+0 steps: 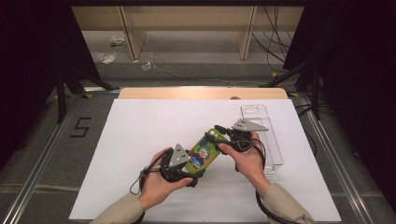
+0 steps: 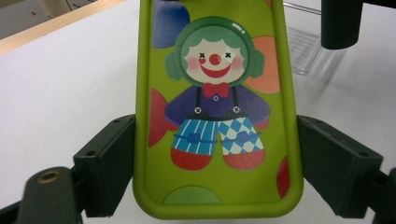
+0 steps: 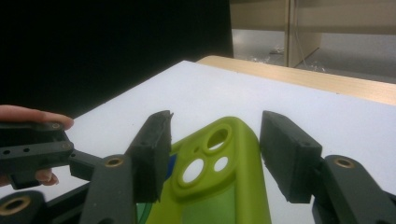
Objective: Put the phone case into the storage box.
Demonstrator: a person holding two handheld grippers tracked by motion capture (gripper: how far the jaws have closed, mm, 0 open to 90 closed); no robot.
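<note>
A lime-green phone case (image 1: 204, 150) with a clown picture is held above the white sheet between the two grippers. My left gripper (image 1: 193, 166) is shut on its lower end; in the left gripper view both pads (image 2: 111, 164) press the sides of the case (image 2: 215, 116). My right gripper (image 1: 220, 136) is at the camera-hole end. In the right gripper view its jaws straddle the case (image 3: 224, 186): one pad (image 3: 152, 156) is against the edge, and the other stands off with a gap. The right gripper (image 3: 215, 149) is open.
A clear plastic package (image 1: 264, 140) lies on the white sheet (image 1: 140, 135) at the right, just behind the right hand. The table's wooden edge (image 1: 201, 93) runs along the back. Dark stand legs (image 1: 65, 79) flank the table.
</note>
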